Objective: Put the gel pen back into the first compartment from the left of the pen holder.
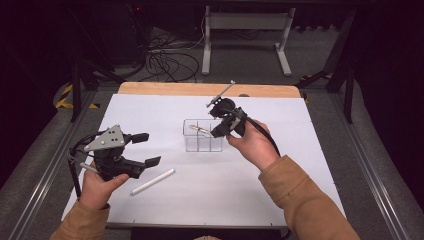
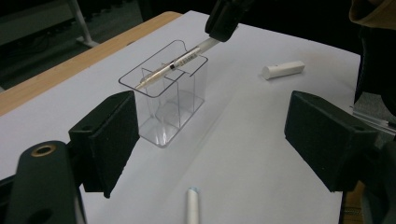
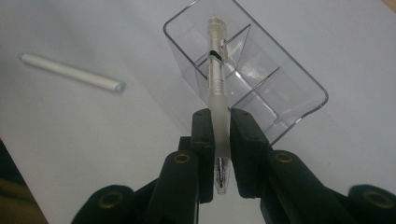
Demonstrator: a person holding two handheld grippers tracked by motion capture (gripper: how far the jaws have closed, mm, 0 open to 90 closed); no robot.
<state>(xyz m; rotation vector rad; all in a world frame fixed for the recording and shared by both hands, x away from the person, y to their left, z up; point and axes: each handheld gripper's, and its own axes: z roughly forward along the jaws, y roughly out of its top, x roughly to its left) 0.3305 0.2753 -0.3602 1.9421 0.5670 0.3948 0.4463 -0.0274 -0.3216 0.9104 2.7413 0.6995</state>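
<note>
A clear plastic box (image 1: 197,146) with inner dividers stands mid-table. My right gripper (image 1: 216,131) hangs at its right rim, shut on a clear pen (image 1: 200,130). In the right gripper view the pen (image 3: 215,70) reaches from the gripper (image 3: 219,116) out over the box (image 3: 306,84). The left gripper view has the pen (image 2: 173,66) lying nearly level across the box top (image 2: 159,121); whether it touches the rim I cannot tell. My left gripper (image 1: 148,149) is held above the table's left side, open and holding nothing, aimed at the box (image 2: 215,140).
A white stick (image 1: 152,181) lies on the white sheet between the left gripper and the box, also in the right gripper view (image 3: 70,72). A short white cylinder (image 2: 283,69) lies beyond the box. The table's wooden far edge (image 1: 200,89) borders a floor with cables.
</note>
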